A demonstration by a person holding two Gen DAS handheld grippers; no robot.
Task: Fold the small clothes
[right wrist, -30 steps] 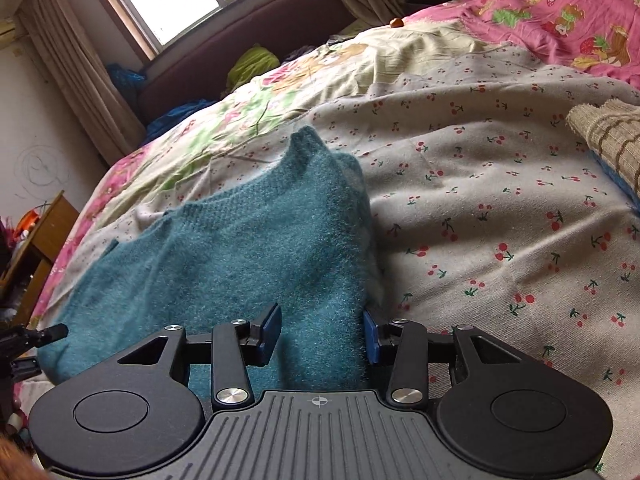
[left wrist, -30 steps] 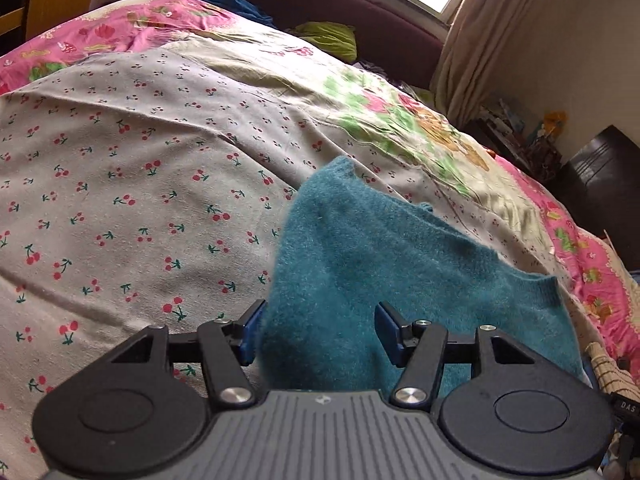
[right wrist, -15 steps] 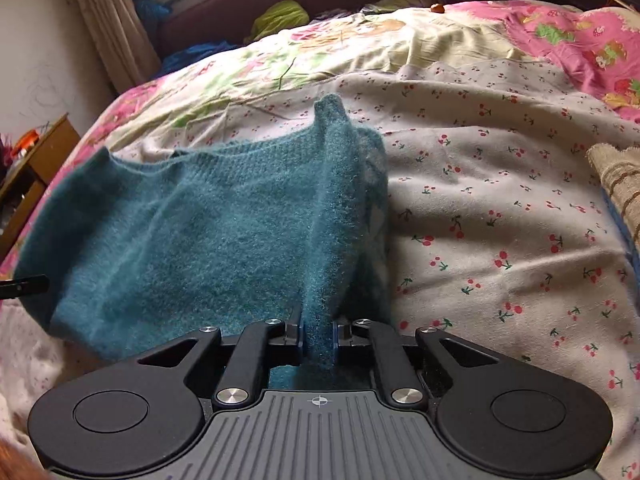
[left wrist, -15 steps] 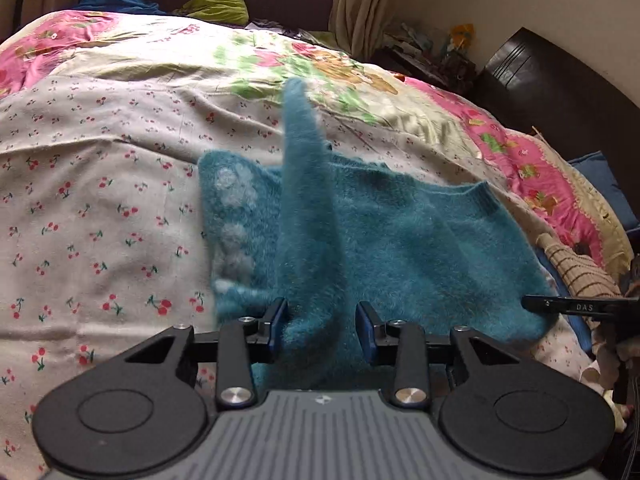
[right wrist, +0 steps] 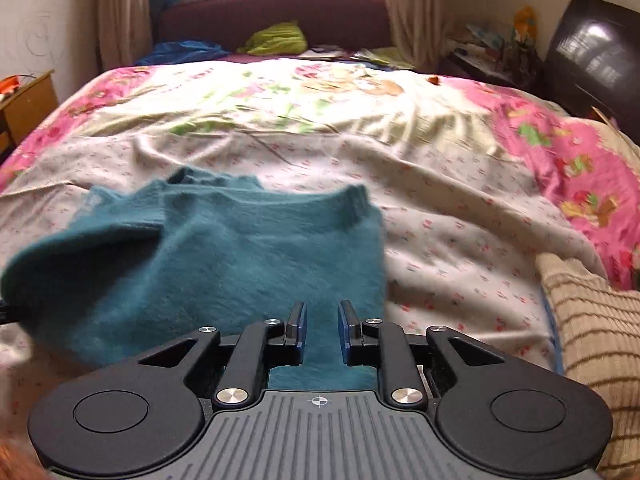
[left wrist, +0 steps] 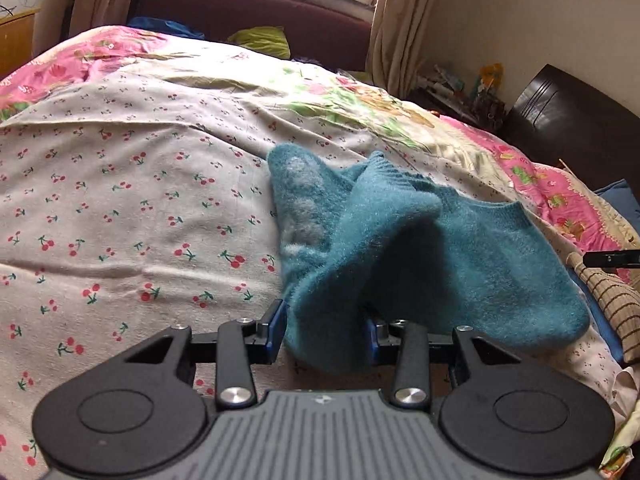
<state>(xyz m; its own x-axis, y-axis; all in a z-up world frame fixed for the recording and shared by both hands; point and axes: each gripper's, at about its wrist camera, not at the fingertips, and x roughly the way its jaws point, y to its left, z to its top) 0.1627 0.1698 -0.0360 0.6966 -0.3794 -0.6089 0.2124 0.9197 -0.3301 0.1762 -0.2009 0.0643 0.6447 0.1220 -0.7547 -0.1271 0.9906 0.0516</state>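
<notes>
Teal and fuzzy, the small knitted sweater (right wrist: 248,264) lay on the cherry-print bed sheet (left wrist: 120,208). Half a second before, the right tool (right wrist: 322,330) pinched it; now both it and the left tool (left wrist: 324,330) stood parted, releasing the fold toward 12 o'clock.

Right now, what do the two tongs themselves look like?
Both match: left tongs and right tongs have black arms with silver screws, blue pads on the fingertips, round black discs either side, and a grey ribbed body with a small crosshair mark. No cables or sleeves visible.
</notes>
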